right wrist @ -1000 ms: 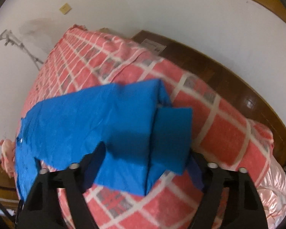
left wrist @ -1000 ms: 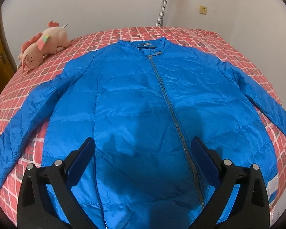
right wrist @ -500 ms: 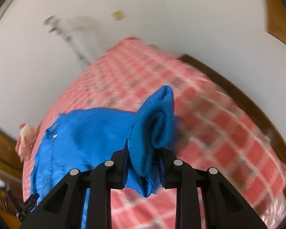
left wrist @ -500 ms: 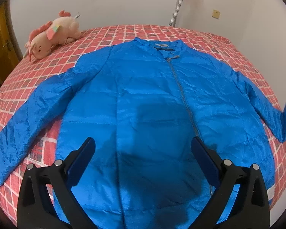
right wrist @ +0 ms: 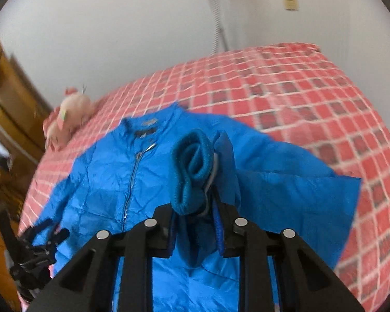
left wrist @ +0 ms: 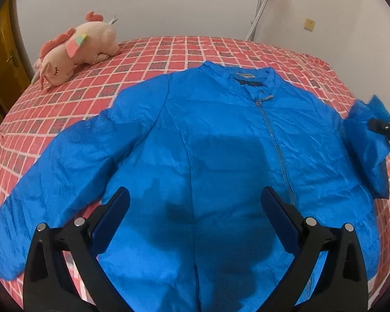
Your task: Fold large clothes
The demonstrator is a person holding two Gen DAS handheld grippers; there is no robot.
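Blue jacket (left wrist: 208,140) spread face up on the red checked bed (left wrist: 169,52), zipped, collar toward the far wall. A second ago both sleeves lay flat; now the sleeve at the right of the left wrist view lifted off the bedspread and drawn in over the edge of the jacket body. Right gripper (right wrist: 195,205) jaws narrowed from wide open onto that sleeve's ribbed cuff (right wrist: 192,171), pads pressing it from both sides, cuff bunched and rolled between them, sleeve fabric trailing behind toward the shoulder. Left gripper (left wrist: 195,218) wide open and holding nothing, hovering above the lower front of the jacket, slid somewhat across it since the earlier view. Other sleeve (left wrist: 46,182) flat and stretched out toward the left edge of the bed. Pink plush toy (left wrist: 75,49) well apart from the jacket near the far corner.

Judged from this: first fold begun, sleeve on its way across the chest, not yet laid down. Likely next: lay the cuff flat over the front, release, then the same for the other sleeve. Slippery shell fabric, so some risk of the sleeve sliding back once freed
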